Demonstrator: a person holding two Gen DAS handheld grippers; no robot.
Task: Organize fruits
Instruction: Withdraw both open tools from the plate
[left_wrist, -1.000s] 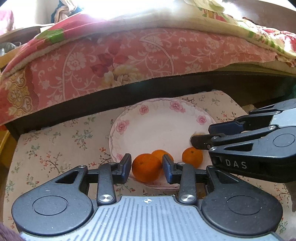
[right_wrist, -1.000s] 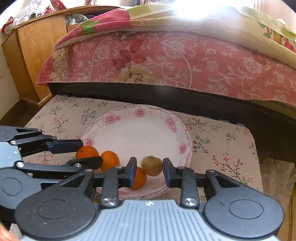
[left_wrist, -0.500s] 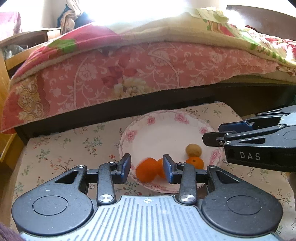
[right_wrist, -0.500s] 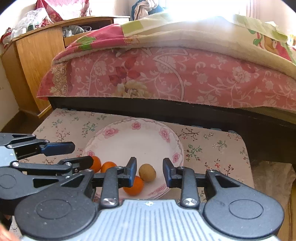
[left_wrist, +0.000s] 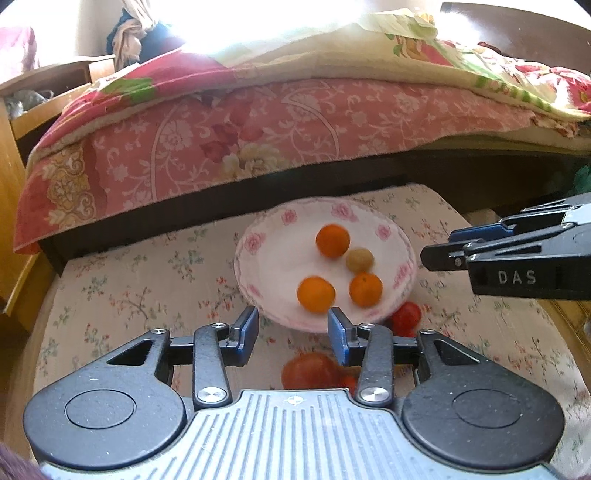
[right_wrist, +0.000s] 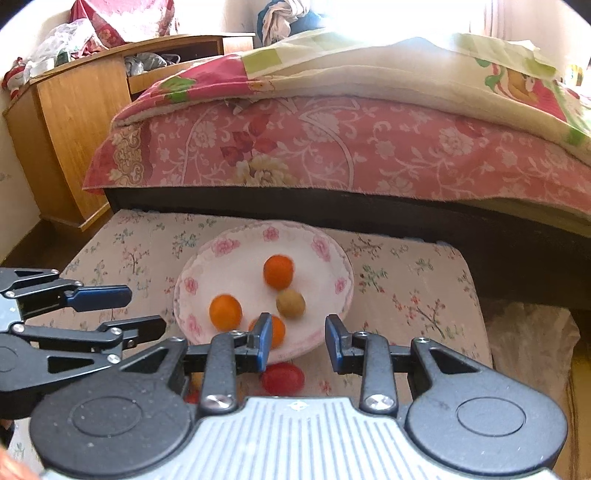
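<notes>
Fruits sit in two groups, and that tells me what I am doing. Three oranges and one brown kiwi (left_wrist: 359, 259) are on the flowered plate (left_wrist: 258, 243) in the middle of the left view. One orange (left_wrist: 332, 240) is at the far side, one orange (left_wrist: 316, 294) is at the near left, and one orange (left_wrist: 365, 289) is at the near right. The kiwi lies between the far one and the near right one. I think they are there because the plate is the home for the fruit.

Red fruits, maybe tomatoes, are not on the plate. One red fruit (left_wrist: 406, 316) lies just beside the plate's near edge. A bigger red fruit (left_wrist: 309, 373) lies low in the frame, on the flowered cloth (left_wrist: 129, 288), right under my left tongs (left_wrist: 292, 336). I judge these need moving next.

My left tongs are wide and hold nothing. They hang above the cloth, pointing at the near rim of the plate. My right tongs (right_wrist: 297, 341) are wide too, and empty. In the right view a red fruit (right_wrist: 283, 377) shows just below them, in the lower middle of the frame. I hold both pulled back from the plate so I can pick what to grab.

The oranges look round, bright and smooth. The kiwi is smaller and dull brown. The red ones look shiny, but they are blurry.
</notes>
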